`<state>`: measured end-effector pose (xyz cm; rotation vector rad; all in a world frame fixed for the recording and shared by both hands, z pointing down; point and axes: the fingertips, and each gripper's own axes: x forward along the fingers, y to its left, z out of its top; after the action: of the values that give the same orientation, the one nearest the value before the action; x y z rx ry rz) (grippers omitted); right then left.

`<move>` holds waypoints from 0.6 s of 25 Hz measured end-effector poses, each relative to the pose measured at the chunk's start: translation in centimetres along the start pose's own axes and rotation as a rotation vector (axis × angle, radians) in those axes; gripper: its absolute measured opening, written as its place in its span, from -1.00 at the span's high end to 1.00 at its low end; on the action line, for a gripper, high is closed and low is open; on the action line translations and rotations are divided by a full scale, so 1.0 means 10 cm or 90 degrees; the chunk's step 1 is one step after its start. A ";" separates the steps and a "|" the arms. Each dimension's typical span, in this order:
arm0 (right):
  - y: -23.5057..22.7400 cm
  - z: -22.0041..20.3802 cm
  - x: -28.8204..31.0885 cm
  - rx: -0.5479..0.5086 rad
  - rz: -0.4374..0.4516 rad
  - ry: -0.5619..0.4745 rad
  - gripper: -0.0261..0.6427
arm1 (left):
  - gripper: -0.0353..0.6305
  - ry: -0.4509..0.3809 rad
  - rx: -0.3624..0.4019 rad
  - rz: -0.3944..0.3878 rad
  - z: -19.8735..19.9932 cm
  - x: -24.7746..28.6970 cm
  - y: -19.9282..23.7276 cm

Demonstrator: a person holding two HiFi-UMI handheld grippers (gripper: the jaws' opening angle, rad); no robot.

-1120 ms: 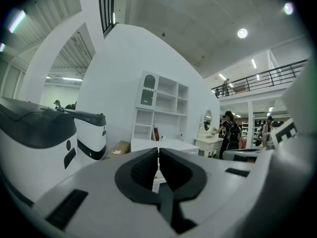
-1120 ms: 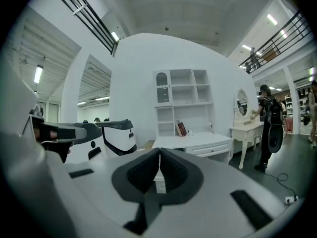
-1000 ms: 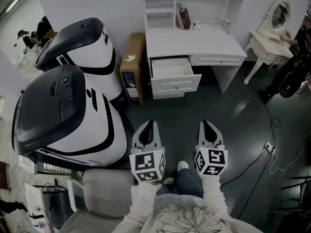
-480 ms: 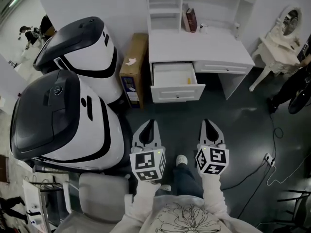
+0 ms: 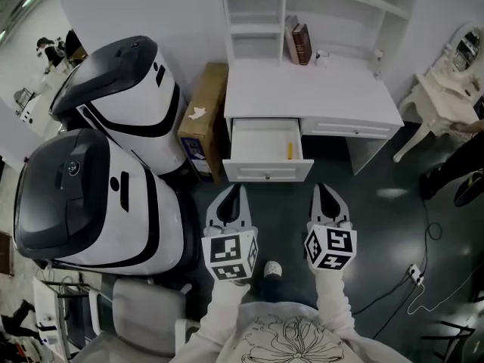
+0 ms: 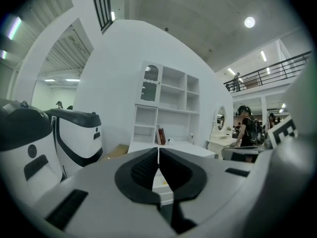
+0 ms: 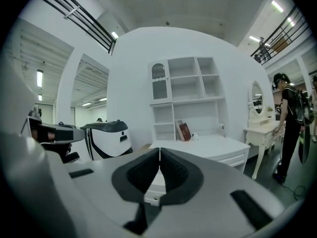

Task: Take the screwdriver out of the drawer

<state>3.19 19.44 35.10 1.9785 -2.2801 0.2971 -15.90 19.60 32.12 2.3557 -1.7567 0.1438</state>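
- head view: white desk point(image 5: 318, 97) at upper centre. its left drawer point(image 5: 266, 174) is pulled open toward the bottom of the frame; the right drawer point(image 5: 346, 127) is shut.
- in the open drawer: the screwdriver point(image 5: 289, 150), seen only as a slim yellow-orange stick, lies lengthwise near the right wall. too small to make out tip or handle.
- shelf unit on the desk's back edge: two dark red books point(image 5: 297, 42) lean in the open compartment just above the desk top, with a small white item point(image 5: 322, 54) to their right.
- cardboard box point(image 5: 203, 119) stands on the floor against the desk's left side, a white scrap point(image 5: 197, 113) on top.
- two large white-and-black machines point(image 5: 98, 195) fill the left of the frame.
- left gripper point(image 5: 234, 193): lower centre, below the drawer front and apart from it. in the left gripper view its jaws are together, pads touching each other.
- right gripper point(image 5: 321, 193): level with the left one, to its right, also short of the drawer. jaws together in the right gripper view, pad against pad.
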 end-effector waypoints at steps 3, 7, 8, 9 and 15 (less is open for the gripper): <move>-0.20 0.03 0.20 0.003 0.005 0.000 0.90 | 0.86 0.000 0.002 0.008 0.02 0.25 -0.09; -0.40 0.02 0.40 0.009 0.006 0.007 0.90 | 0.86 0.007 0.001 0.015 0.01 0.49 -0.17; -0.44 0.02 0.45 0.011 0.006 0.010 0.90 | 0.86 0.009 0.001 0.017 0.01 0.54 -0.18; -0.48 0.01 0.49 0.012 0.007 0.012 0.90 | 0.86 0.012 0.001 0.019 0.01 0.60 -0.19; -0.64 -0.06 0.73 0.023 0.004 0.028 0.90 | 0.86 0.028 -0.002 0.019 -0.04 0.91 -0.20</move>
<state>8.44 11.63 37.66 1.9622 -2.2696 0.3805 -11.33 11.68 34.13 2.3068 -1.7705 0.1946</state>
